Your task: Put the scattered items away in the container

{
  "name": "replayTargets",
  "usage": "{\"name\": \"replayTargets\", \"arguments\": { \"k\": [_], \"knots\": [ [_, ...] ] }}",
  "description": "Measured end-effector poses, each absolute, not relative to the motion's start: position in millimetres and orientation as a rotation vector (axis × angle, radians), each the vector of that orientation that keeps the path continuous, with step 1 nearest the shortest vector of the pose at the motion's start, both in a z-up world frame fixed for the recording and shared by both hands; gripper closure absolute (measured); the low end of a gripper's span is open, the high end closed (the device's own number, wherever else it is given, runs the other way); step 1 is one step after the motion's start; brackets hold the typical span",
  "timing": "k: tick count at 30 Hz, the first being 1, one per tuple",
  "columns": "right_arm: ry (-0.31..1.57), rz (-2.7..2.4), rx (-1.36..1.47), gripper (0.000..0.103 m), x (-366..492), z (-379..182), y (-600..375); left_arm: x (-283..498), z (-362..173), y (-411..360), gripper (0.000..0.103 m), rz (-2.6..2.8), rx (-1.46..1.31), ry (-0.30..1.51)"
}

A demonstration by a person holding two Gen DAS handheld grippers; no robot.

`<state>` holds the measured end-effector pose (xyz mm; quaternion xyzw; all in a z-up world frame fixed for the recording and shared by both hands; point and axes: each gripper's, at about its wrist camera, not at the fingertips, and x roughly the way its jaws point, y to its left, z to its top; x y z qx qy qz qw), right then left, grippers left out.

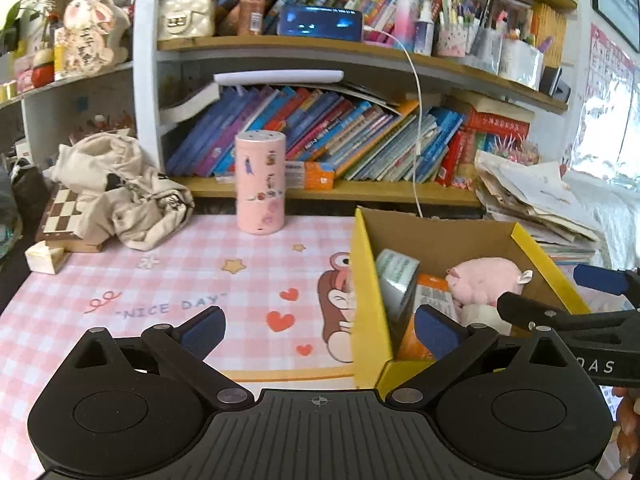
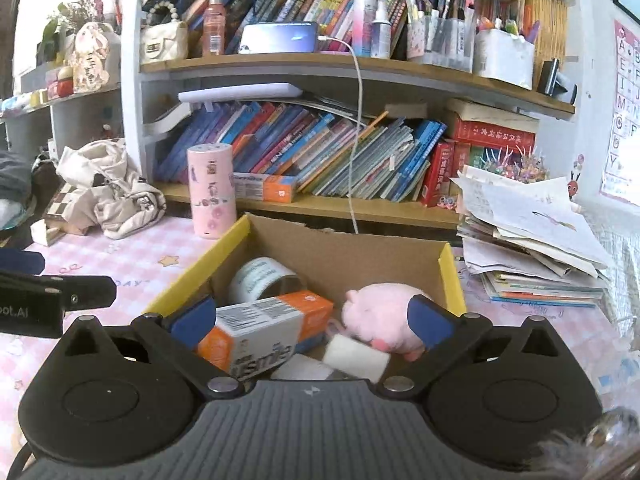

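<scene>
Left wrist view. The left gripper (image 1: 320, 330) hangs low over the desk (image 1: 160, 280), which wears a pink checked cover printed "NICE DAY". Its fingers (image 1: 202, 330) stand wide apart with nothing between them. The left pad sits over the bare cover; the right pad overlaps the near corner of the cardboard box (image 1: 366, 280) (yellow outside, brown within). The box stands on the right half of the desk. Inside it: a pink plush pig (image 1: 486, 278) toward the right wall, a tape roll (image 1: 394, 280) leaning against the left wall, an orange carton (image 1: 424, 320) and a white roll (image 1: 482, 316) near the front. The right gripper (image 1: 560, 300) comes in from the right edge, its tips over the box's right wall. A pink cylinder (image 1: 260, 184) stands upright at the back of the desk, just before the bookshelf (image 1: 320, 192). A heap of cream cloth (image 1: 120, 188) lies back left, partly over a chessboard (image 1: 60, 212).

Right wrist view. The right gripper (image 2: 312, 318) is held above the box (image 2: 450, 276), looking down into it. Fingers (image 2: 430, 320) spread wide, gripping nothing. Between them lie the orange carton (image 2: 260, 332), the white roll (image 2: 356, 358) and the pig (image 2: 380, 312); the tape roll (image 2: 260, 278) sits behind the carton. The left gripper (image 2: 60, 284) shows at the left edge. A stack of papers (image 2: 532, 232) sits right of the box.
</scene>
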<state>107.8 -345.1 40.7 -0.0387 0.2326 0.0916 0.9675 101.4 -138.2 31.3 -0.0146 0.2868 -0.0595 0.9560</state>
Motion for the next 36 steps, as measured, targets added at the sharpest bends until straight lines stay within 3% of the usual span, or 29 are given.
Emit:
{"name": "replayTargets", "arguments": {
  "k": [36],
  "knots": [
    [0.534, 0.159, -0.101, 0.000, 19, 31, -240, 28, 24, -42, 0.001, -0.099, 0.010, 0.611]
  ]
}}
